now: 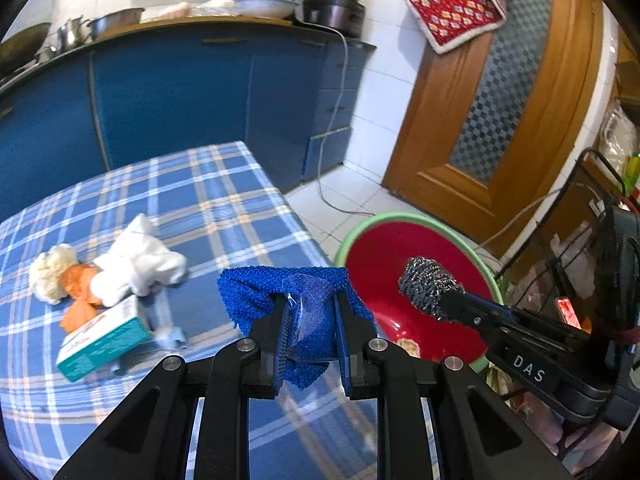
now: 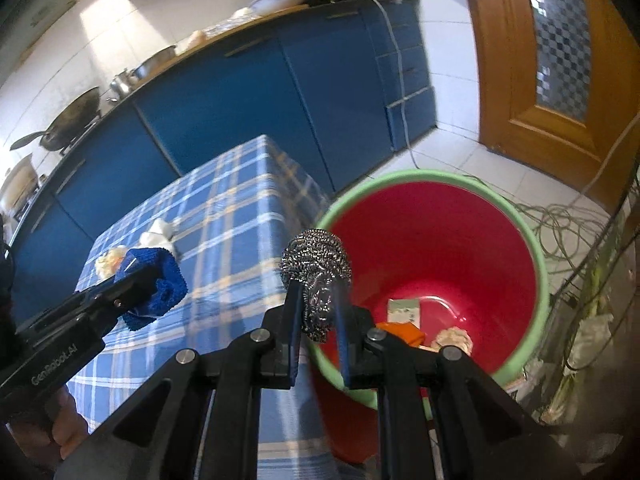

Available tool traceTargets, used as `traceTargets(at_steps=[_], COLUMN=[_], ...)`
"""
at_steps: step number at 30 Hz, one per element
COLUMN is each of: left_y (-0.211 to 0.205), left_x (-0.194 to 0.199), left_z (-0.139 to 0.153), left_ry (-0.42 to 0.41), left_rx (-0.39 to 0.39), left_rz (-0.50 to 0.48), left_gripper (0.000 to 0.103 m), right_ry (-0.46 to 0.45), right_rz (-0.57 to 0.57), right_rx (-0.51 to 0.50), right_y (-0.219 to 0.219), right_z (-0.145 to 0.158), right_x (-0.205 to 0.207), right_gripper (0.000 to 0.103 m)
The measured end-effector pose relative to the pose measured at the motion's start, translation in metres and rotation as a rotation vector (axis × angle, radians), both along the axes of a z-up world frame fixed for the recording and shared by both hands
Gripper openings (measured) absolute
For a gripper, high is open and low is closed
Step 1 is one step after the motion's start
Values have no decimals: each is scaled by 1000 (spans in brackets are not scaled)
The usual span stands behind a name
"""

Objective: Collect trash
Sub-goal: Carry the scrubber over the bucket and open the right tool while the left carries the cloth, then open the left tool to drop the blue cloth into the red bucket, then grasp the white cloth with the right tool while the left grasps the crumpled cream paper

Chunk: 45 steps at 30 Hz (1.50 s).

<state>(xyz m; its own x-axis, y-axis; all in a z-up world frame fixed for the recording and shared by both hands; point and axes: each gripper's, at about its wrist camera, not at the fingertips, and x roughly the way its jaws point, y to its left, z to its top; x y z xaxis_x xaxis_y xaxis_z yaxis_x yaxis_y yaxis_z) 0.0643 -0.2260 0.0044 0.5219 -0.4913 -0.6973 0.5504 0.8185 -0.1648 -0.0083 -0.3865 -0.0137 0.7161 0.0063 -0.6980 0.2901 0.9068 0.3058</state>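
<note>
- Your left gripper point(image 1: 310, 320) has its fingers clamped on a blue knitted cloth point(image 1: 280, 292); the cloth is coarse and nubby, folded into a thick wad that bulges out on both sides of the fingers, with a scrap of clear film pressed against it.
- Your right gripper point(image 2: 318, 312) has its fingers clamped on a steel-wool scourer point(image 2: 316, 266), a rounded ball of shiny coiled wire, held over the near rim of the bucket point(image 2: 536, 248).
- The bucket is round, glossy red plastic inside with a pale green rim, standing on the floor just beside the tabletop point(image 1: 224, 208).
- At the bottom of the bucket you can see a small white-and-green carton point(image 2: 404, 310), an orange scrap point(image 2: 402, 330) and a crumpled beige wad point(image 2: 452, 338).
- The tabletop is covered in a blue, white and orange checked cloth.
- On the tabletop, on the side away from the bucket, lie a teal-and-white cardboard box point(image 1: 102, 340), a crumpled white tissue point(image 1: 138, 262), a fluffy cream-coloured ball point(image 1: 50, 270) and orange peel-like scraps point(image 1: 80, 292), all touching in one loose heap.
- Beyond the tabletop runs a row of smooth blue cabinets point(image 1: 172, 92).
</note>
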Motion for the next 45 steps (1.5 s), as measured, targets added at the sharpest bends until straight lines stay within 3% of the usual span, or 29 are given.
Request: traceTargets(at_steps=[11, 24, 28, 32, 45], left_y=[-39, -79, -91, -96, -84], left_x=[-4, -5, -3, -3, -2], left_z=[-14, -30, -35, -36, -29], left_ry=[24, 53, 60, 65, 54], left_rx=[36, 69, 73, 72, 68], left_rz=[-75, -150, -180, -181, -135], left_gripper=[21, 22, 28, 41, 44], right_ry=[44, 32, 31, 31, 28], right_rz=[-103, -162, -176, -191, -156], right_rx=[60, 97, 106, 117, 125], right_y=[-39, -67, -73, -79, -72], right_z=[-20, -26, -27, -29, -29], right_x=[-10, -20, -23, -27, -24], right_gripper=[23, 30, 31, 33, 36])
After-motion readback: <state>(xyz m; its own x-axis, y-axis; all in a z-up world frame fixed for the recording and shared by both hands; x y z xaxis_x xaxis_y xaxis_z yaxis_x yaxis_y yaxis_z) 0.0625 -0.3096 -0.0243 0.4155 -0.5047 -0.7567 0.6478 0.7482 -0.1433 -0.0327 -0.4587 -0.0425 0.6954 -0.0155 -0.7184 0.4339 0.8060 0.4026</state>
